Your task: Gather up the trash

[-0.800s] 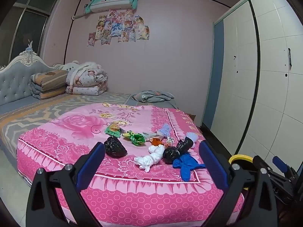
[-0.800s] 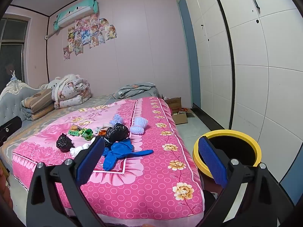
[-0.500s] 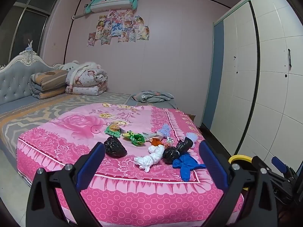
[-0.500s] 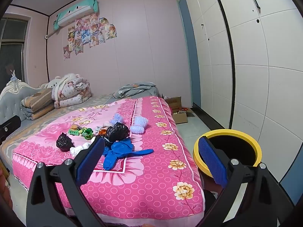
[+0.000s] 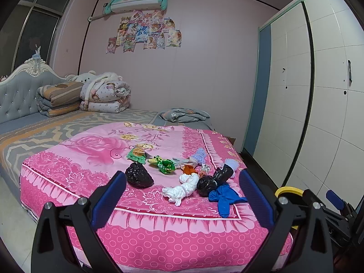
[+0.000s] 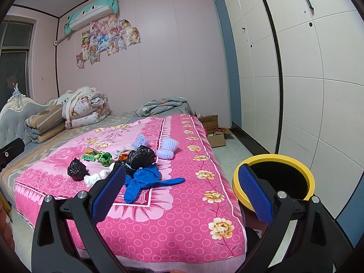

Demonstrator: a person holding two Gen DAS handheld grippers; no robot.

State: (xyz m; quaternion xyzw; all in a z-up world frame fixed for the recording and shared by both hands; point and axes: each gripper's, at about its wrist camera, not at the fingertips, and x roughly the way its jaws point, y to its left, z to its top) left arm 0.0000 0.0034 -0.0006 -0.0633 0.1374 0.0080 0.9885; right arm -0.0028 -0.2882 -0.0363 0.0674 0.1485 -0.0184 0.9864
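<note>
Pink bed (image 5: 75, 166) holds trash pile (image 5: 182, 177); your left hand-held gripper (image 5: 182, 195) and right hand-held gripper (image 6: 182, 191) are spread wide, empty.

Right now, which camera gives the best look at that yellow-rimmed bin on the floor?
The right wrist view: the yellow-rimmed bin shows its whole ring and dark inside beside the bed. The left wrist view catches only a sliver of yellow rim behind the gripper.

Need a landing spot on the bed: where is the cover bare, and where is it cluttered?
Bare: the pink bedspread between the blue bag and the foot edge, and the rose print left of the black bag. Crowded: the cluster from the green wrapper to the white bag.
</note>
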